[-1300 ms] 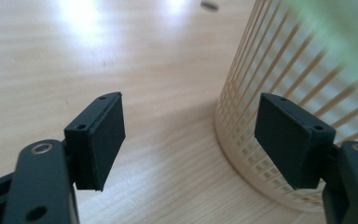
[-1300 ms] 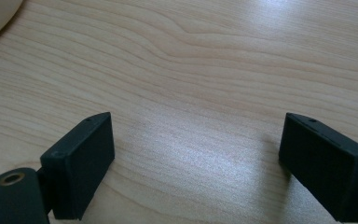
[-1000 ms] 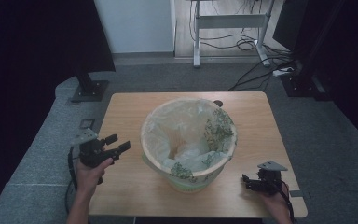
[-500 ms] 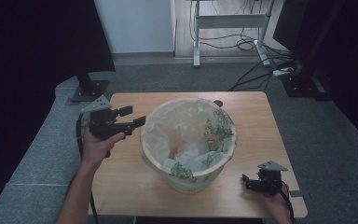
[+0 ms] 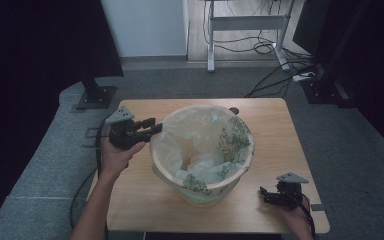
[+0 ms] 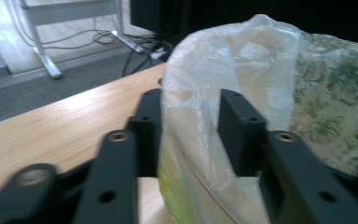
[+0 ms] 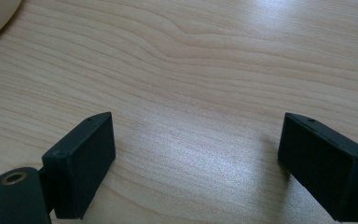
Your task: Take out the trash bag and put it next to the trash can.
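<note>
Wooden table (image 5: 140, 200), pale grain, rectangular, standing on grey carpet; holdings listed from its left side to its right. Left gripper (image 5: 152, 131): black, raised at the left rim of the bin, held in the person's left hand (image 5: 117, 152); its fingers (image 6: 235, 126) have just been closing and stand astride the bag's folded-over edge, one outside the rim and one inside, with the film between them; whether the pads already press on the plastic cannot be told from the left gripper view. Bin (image 5: 200, 192): round, cream-coloured with a green leaf pattern, upright at the middle of the table. Bag (image 5: 205, 150): thin, translucent plastic, lining the bin, its mouth turned out over the rim; it appears empty. Right gripper (image 5: 266, 195): black, resting low on the table near the front right corner, well apart from the bin, fingers (image 7: 81, 163) spread wide with bare wood between them, grasping nothing. Progress, as a judgement: work on the liner is at its start; a hold on the left edge is about made, the bag sits fully in the bin, and any lifting or gathering of the rim is left to do. Markings: no brand, label or legible writing found on any item.
</note>
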`<state>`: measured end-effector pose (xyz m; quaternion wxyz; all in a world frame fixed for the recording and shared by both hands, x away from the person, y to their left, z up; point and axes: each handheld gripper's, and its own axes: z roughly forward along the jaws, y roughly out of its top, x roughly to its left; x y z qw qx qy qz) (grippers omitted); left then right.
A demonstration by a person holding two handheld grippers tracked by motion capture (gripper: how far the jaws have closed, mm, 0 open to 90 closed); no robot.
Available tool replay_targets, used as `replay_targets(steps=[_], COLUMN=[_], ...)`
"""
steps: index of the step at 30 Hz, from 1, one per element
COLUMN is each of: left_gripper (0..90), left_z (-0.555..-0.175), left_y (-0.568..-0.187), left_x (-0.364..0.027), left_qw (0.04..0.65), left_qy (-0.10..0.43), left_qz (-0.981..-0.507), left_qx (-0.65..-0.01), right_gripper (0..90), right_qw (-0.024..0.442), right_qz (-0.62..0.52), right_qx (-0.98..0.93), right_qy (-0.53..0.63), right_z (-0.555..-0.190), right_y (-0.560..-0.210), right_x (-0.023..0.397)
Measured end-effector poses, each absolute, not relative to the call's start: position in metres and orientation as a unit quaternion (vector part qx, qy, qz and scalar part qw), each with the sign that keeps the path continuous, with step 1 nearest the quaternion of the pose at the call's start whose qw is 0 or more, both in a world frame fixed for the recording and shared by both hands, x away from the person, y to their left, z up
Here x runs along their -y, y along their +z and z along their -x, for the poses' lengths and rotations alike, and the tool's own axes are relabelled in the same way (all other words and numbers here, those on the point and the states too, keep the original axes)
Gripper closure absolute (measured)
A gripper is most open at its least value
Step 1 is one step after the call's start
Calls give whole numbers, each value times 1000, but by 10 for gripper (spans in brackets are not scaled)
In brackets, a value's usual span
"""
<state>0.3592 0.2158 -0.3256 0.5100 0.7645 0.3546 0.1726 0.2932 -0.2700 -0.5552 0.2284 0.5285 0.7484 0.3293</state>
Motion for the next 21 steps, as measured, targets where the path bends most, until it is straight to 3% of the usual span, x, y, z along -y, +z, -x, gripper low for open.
replay_targets(steps=[7, 21], left_gripper=[891, 900], left_z=[-363, -361], left_y=[-327, -301], left_x=[-218, -214], left_qw=[524, 546], left_qy=[138, 124], left_qz=[-764, -758], left_qx=[-350, -334], right_gripper=[107, 120], right_qw=[228, 229], right_qz=[-529, -530], right_qx=[-748, -747], right_qy=[329, 329], right_z=[-293, -293], right_y=[-555, -555], right_x=[270, 271])
